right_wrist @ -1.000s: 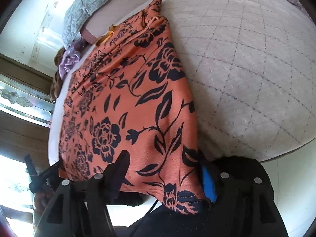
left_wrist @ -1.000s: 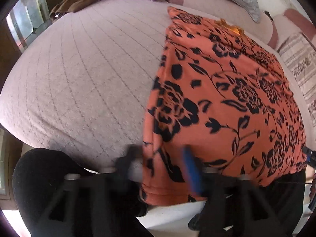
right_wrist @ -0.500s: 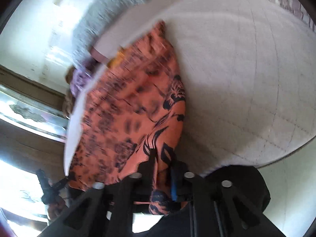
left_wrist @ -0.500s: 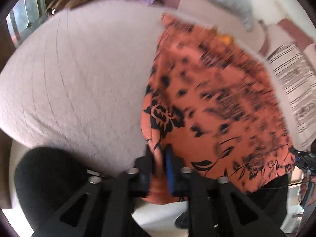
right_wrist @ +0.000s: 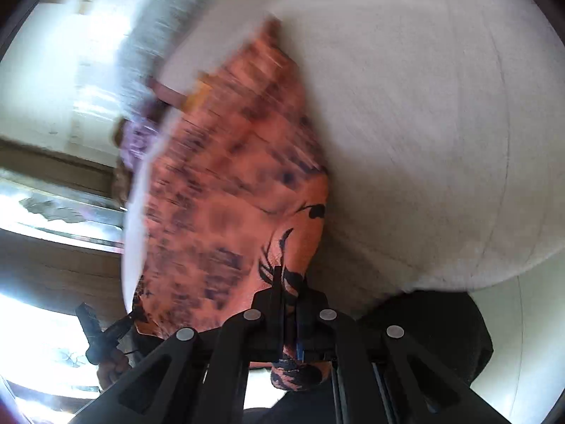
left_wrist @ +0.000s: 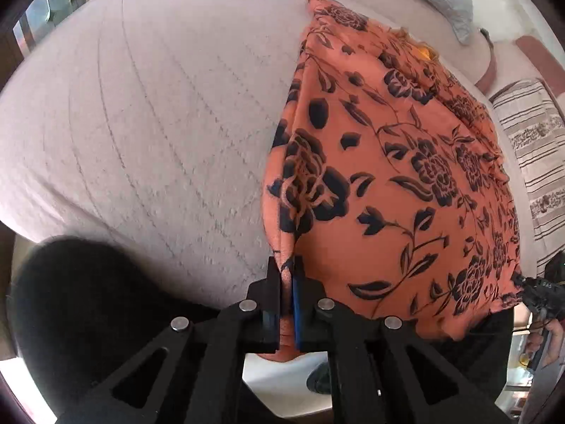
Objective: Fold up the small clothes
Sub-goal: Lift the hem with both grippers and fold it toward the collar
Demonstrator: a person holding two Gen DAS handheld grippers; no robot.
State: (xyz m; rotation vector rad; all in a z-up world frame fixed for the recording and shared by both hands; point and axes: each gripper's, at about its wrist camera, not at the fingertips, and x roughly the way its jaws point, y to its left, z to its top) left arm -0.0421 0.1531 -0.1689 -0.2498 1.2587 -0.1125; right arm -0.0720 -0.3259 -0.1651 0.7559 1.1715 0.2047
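While the orange floral garment (left_wrist: 388,176) lies spread ahead of both tools on the quilted bed (left_wrist: 159,123), the left gripper (left_wrist: 286,275) pinches its near left corner and the right gripper (right_wrist: 289,293) pinches its near right corner; that view is blurred.

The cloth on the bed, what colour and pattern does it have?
Orange cloth with black flowers and leaves; clearest in the left wrist view.

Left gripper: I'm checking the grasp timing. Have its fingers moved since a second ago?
Yes. The left gripper has shut on the orange floral garment, at its near corner by the bed edge; earlier its fingers stood wide apart.
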